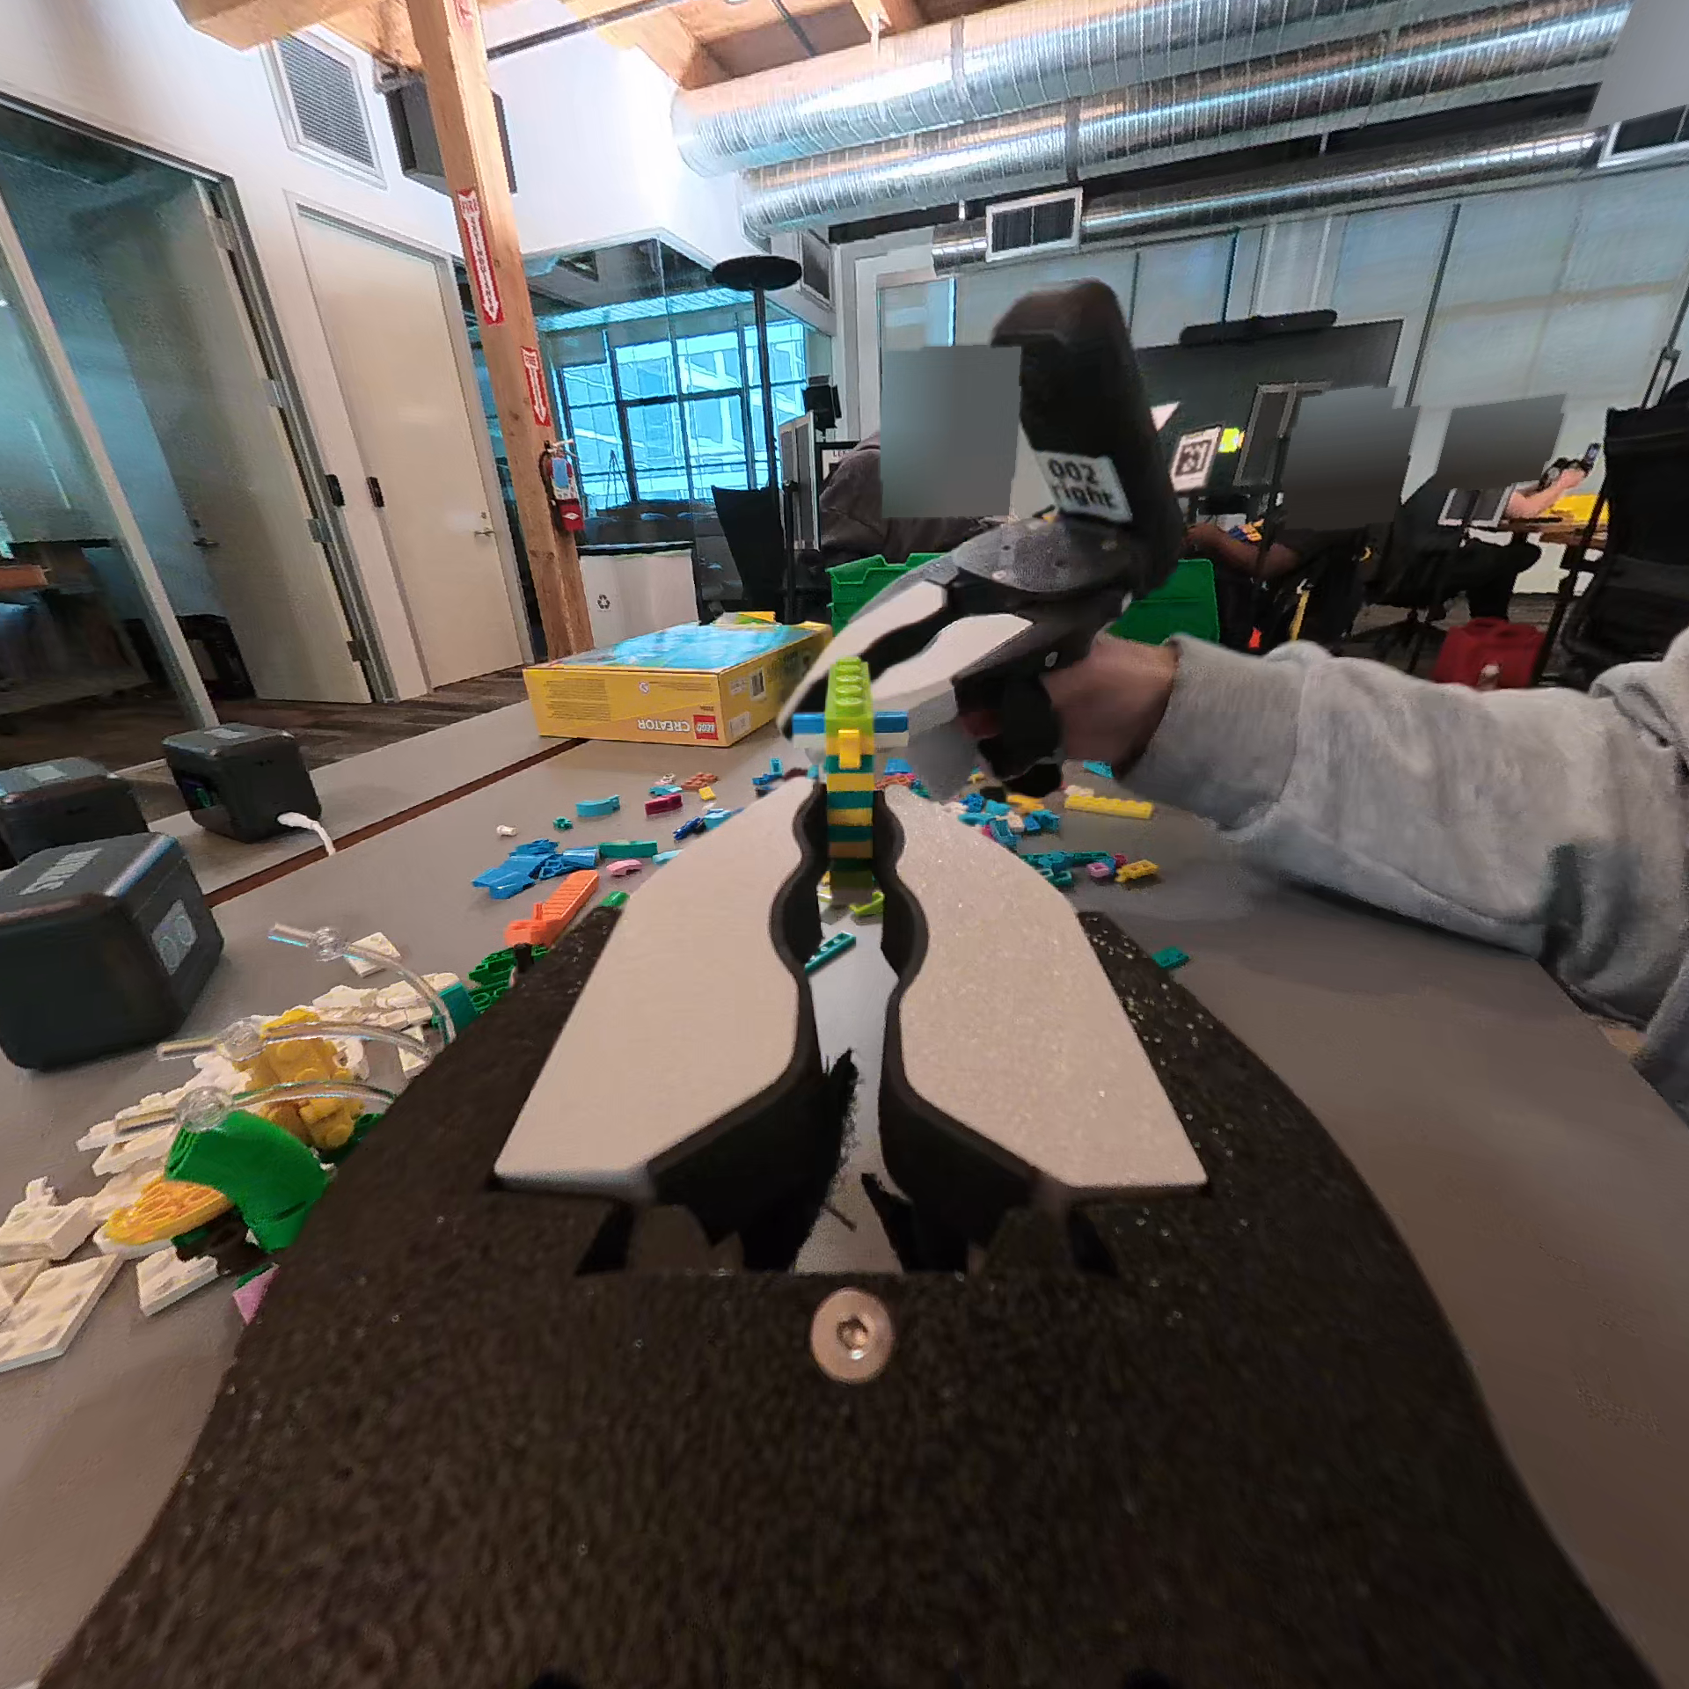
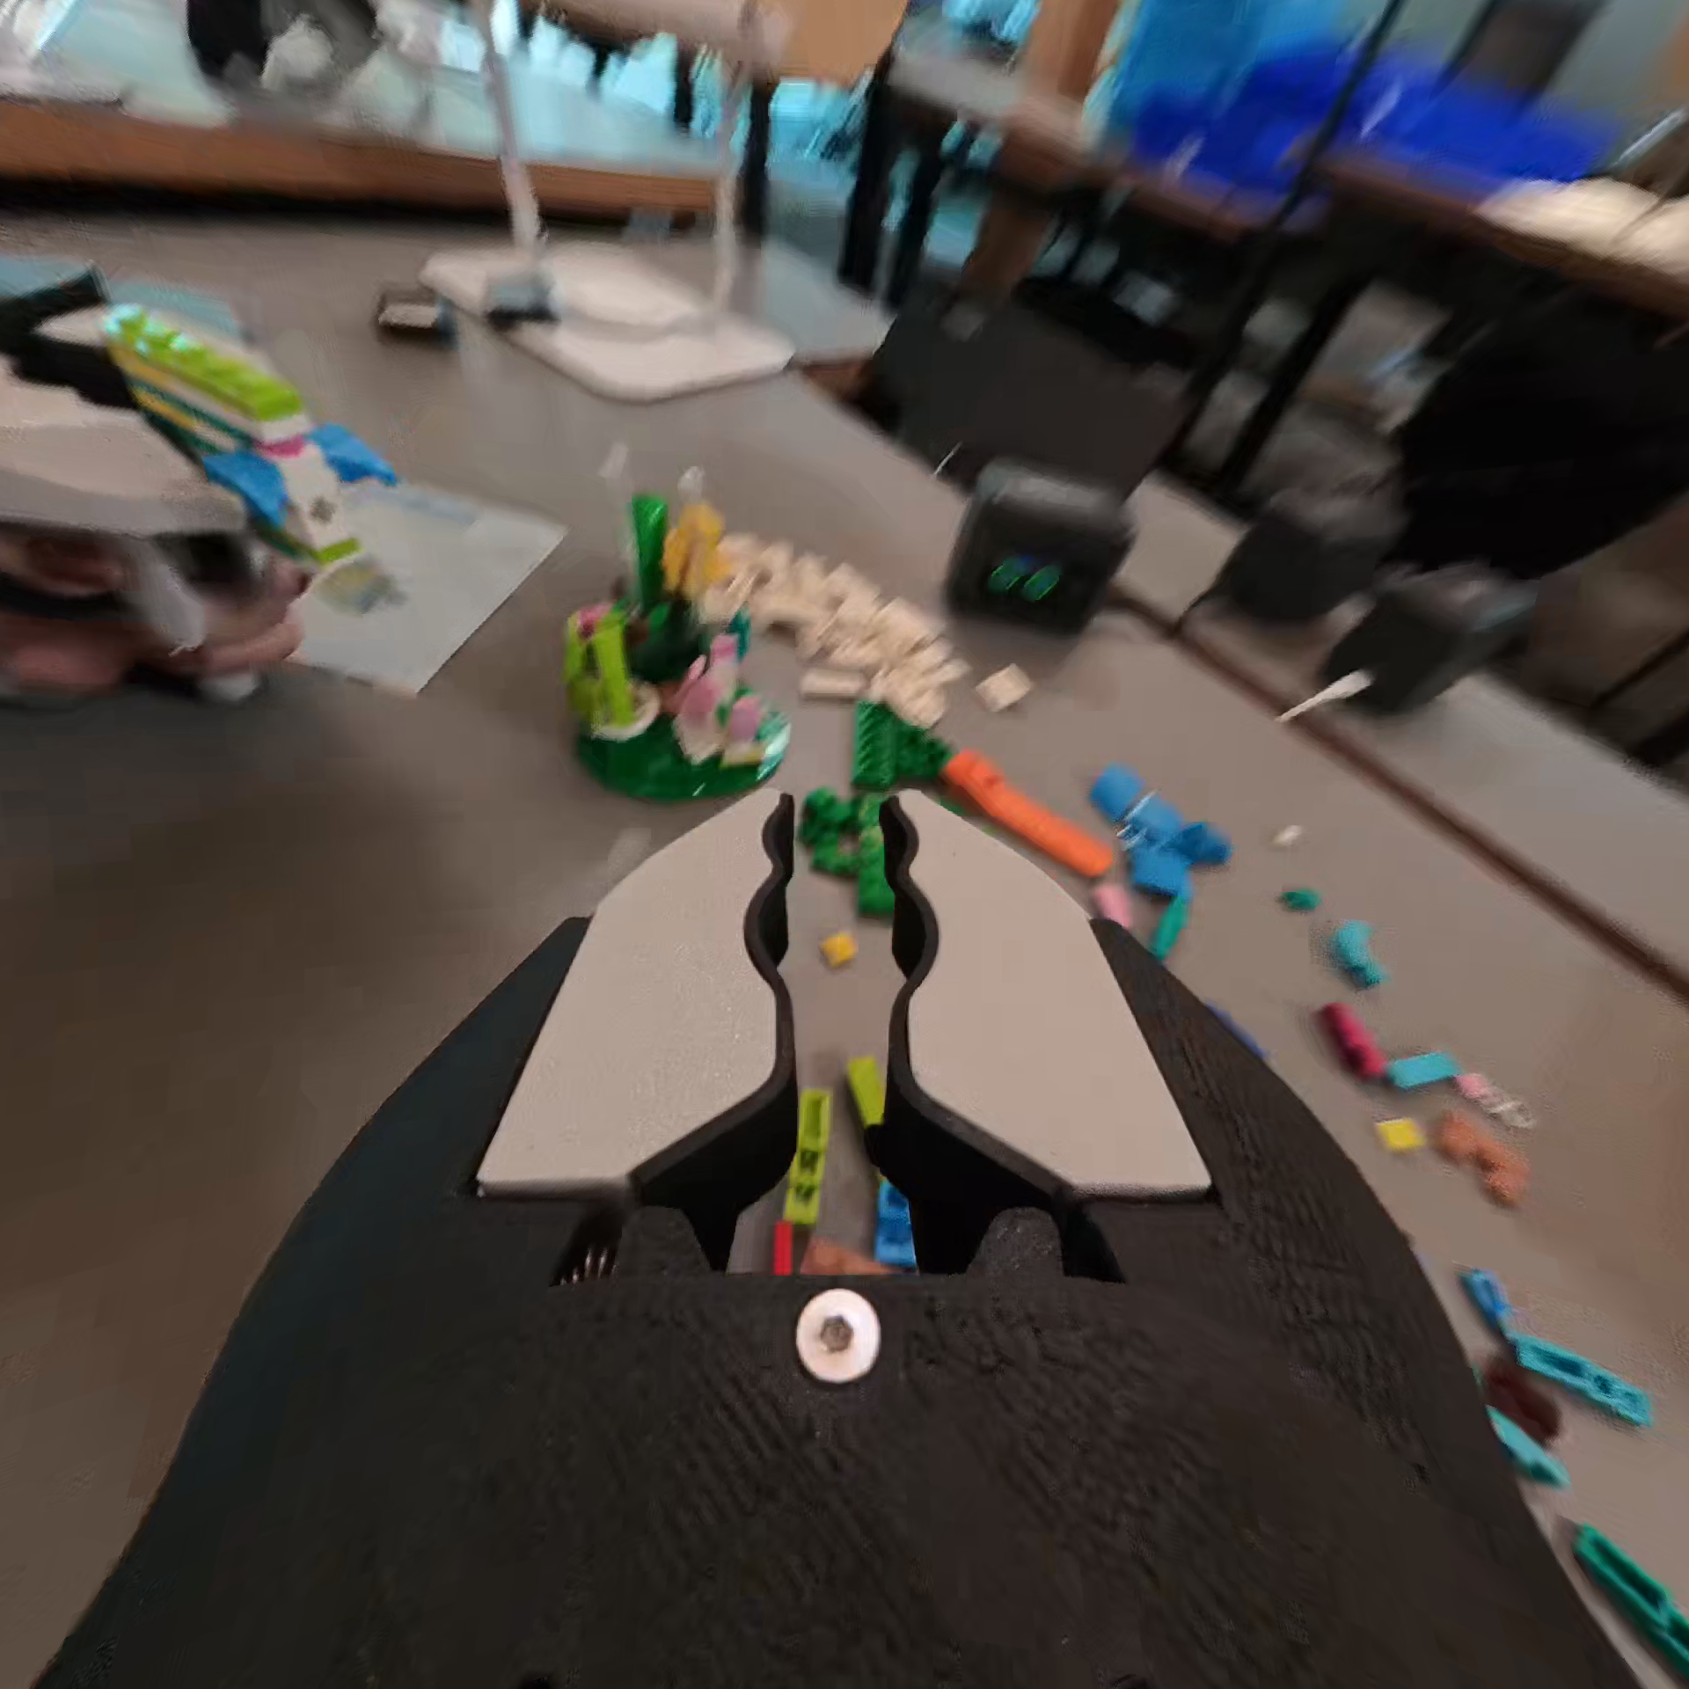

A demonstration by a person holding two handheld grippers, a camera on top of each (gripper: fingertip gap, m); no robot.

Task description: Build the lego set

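Your left tool [image 1: 845, 804] grips a striped green, yellow and teal brick stack [image 1: 850, 795], upright at frame centre above the grey counter [image 1: 1280, 1051]. Your right tool [image 2: 836, 813] hangs released, empty, over loose green bricks [image 2: 845, 836].

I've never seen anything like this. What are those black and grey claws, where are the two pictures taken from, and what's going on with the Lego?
There is no robot: a person holds a two-finger gripper in each hand, each carrying a camera that looks along its fingers. One picture comes from the left gripper, which is shut on a striped green, yellow and teal Lego stack. The right gripper shows behind it, gripped by a hand. The other picture, blurred, comes from the right gripper; nothing is gripped between its parted fingers. On the grey table lie loose bricks, white pieces, a finished flower model and the yellow box.
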